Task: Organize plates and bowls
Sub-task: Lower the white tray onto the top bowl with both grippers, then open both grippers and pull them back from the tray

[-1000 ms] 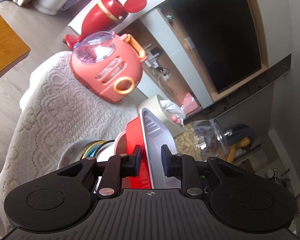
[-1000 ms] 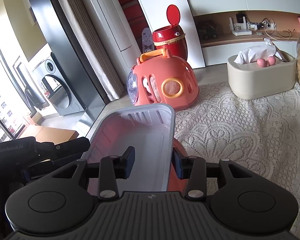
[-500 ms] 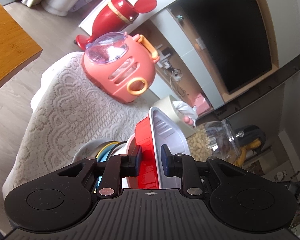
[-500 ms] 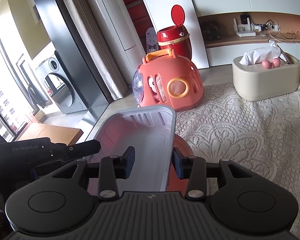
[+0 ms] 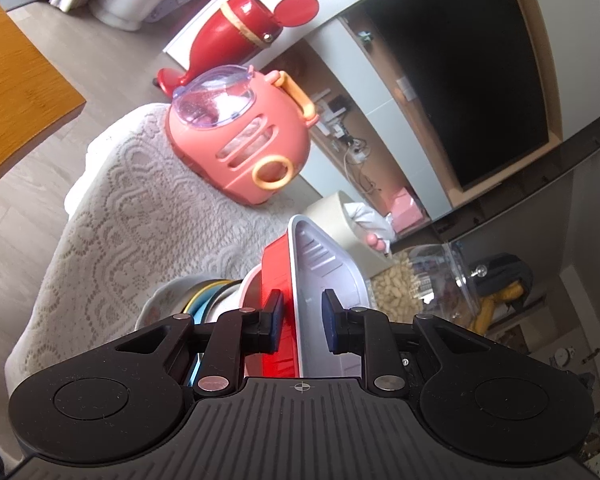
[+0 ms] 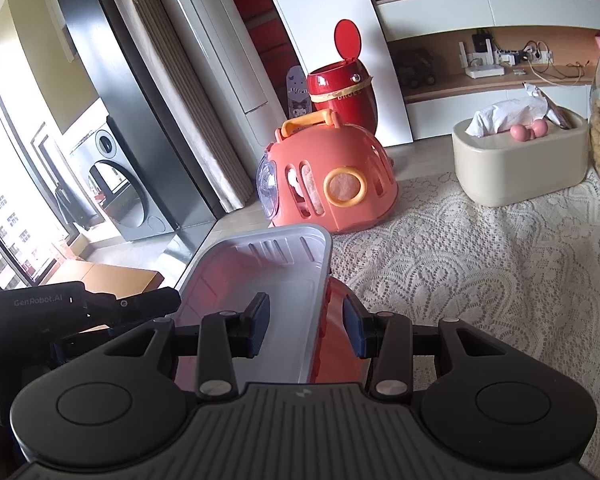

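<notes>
A red-and-grey rectangular tray (image 5: 296,300) is held between both tools, at the lower centre of both views and tilted up on edge in the left one. Its long wall is pinched by the left gripper (image 5: 300,316), whose fingers are narrow, one pad on the red outside and one on the grey inside. The opposite wall is clamped by the right gripper (image 6: 306,328) in the same way. Below it, at the lower left of the left view, a stack of bowls and plates (image 5: 204,300) is seen on the lace tablecloth (image 5: 120,208), already nested. The tray is judged to be the piece in hand and not yet set down; whether other dishes are left cannot be told
</notes>
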### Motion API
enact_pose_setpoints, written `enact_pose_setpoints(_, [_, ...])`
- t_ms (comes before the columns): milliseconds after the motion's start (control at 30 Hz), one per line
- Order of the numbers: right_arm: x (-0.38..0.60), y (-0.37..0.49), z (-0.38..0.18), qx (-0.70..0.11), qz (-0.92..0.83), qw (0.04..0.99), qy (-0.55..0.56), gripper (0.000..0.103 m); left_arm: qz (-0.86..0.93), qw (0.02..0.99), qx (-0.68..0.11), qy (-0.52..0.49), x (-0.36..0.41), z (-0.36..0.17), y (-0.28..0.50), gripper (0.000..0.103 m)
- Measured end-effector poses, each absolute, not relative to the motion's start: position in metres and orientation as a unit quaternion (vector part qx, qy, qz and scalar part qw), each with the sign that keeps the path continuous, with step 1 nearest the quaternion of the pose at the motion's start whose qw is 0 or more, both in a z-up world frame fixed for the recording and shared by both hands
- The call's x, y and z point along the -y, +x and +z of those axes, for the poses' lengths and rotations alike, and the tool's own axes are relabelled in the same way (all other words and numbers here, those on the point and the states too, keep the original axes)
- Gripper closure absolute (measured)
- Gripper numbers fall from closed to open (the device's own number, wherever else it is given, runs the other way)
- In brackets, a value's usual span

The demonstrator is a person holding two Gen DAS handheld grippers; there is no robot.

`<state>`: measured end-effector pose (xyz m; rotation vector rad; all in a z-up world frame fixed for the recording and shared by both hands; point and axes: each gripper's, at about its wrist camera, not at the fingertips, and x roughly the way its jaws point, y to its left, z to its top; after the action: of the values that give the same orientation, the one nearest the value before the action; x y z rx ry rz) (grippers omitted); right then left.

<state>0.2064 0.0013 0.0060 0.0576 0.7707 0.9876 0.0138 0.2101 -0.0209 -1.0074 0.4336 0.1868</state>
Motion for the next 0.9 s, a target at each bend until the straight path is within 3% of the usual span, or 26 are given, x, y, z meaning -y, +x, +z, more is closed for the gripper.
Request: enact_pose_setpoints(900, [-0.004, 0.211, 0.000, -0.363, 0.475, 0.801, 0.033, 0.063, 0.122, 0.859, -0.207, -0.452, -0.206, -0.014, 0.017, 0.079])
